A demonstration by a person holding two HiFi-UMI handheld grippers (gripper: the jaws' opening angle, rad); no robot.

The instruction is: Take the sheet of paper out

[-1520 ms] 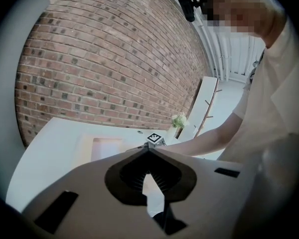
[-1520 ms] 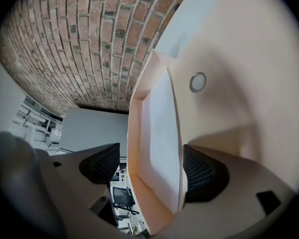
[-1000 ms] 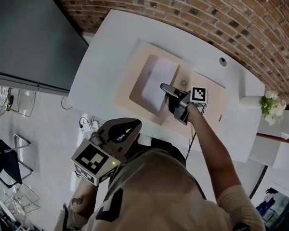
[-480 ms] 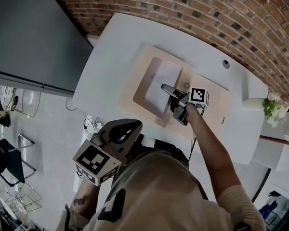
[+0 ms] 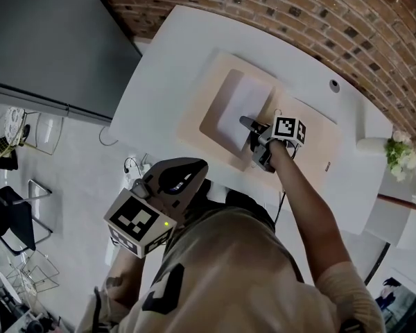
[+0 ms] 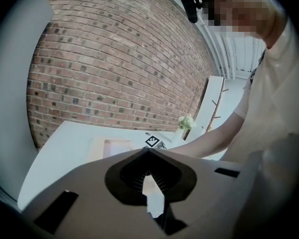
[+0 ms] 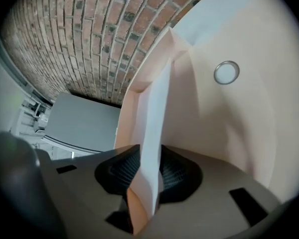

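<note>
White sheet of paper [image 5: 239, 106]: lies in the left half of an open pale beige card folder [image 5: 197, 113], inside its slightly darker pocket; its near edge is lifted and stands between the right gripper's ribbed pads.
Right gripper [image 5: 245, 123]: reaches over the folder from the near side, pointing down at the sheet; its jaws have just been closing and now stand narrow, pressed on the sheet's edge. A sliver of beige card shows low between the jaws as well, and I cannot tell whether it is pinched too.
Left gripper [image 6: 149, 172]: held back close to the person's body, off the table; jaws drawn together at the tips, nothing between them.
Folder: lies flat and spread open in the middle of a white table [image 5: 163, 64]; a small round silver stud [image 7: 225, 72] sits on its right half.
Surroundings: a red brick wall [image 5: 298, 9] runs behind the table, and a bunch of white flowers [image 5: 401, 151] stands at the table's right end.
</note>
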